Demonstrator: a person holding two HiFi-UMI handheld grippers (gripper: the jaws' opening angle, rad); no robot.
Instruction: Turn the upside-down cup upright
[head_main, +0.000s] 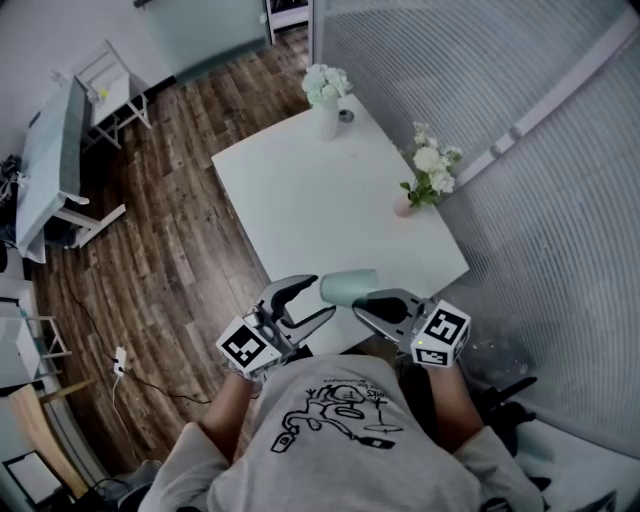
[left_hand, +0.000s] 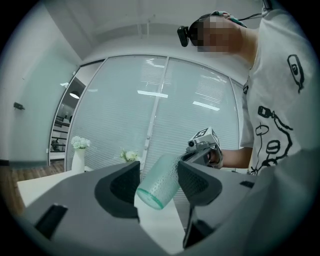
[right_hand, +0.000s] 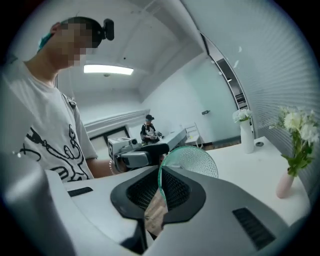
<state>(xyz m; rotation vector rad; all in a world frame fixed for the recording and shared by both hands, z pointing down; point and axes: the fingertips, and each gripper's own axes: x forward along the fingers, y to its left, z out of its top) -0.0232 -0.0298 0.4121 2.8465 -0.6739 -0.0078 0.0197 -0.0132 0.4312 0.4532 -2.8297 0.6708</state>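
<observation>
**Head view.** The translucent green cup (head_main: 348, 286) is off the white tabletop (head_main: 300, 190), held in the air over its near edge and lying roughly on its side. The right gripper (head_main: 366, 300) holds it at one end. The left gripper (head_main: 308, 306) faces it with its fingers spread. The two flower vases stand well apart, at the far side.

**Left gripper view.** The cup (left_hand: 161, 182) slants between the left fingers (left_hand: 125, 187). A gap shows on the left side, and the pads do not press on it. The right gripper (left_hand: 200, 152) carries it from behind.

**Right gripper view.** The right gripper (right_hand: 161, 192) has its fingers pressed together on the thin green edge of the cup (right_hand: 192, 160), pinching the wall. I cannot tell which end faces the left gripper (right_hand: 156, 151).

**Judgement.** The turn is about half done.
- A thin edge pinch can let the cup swing, so roll the wrist slowly.
- If handing over, close the left fingers on the mid-body, square to the wall, before the right lets go.
- Set the base flat on bare tabletop.
</observation>
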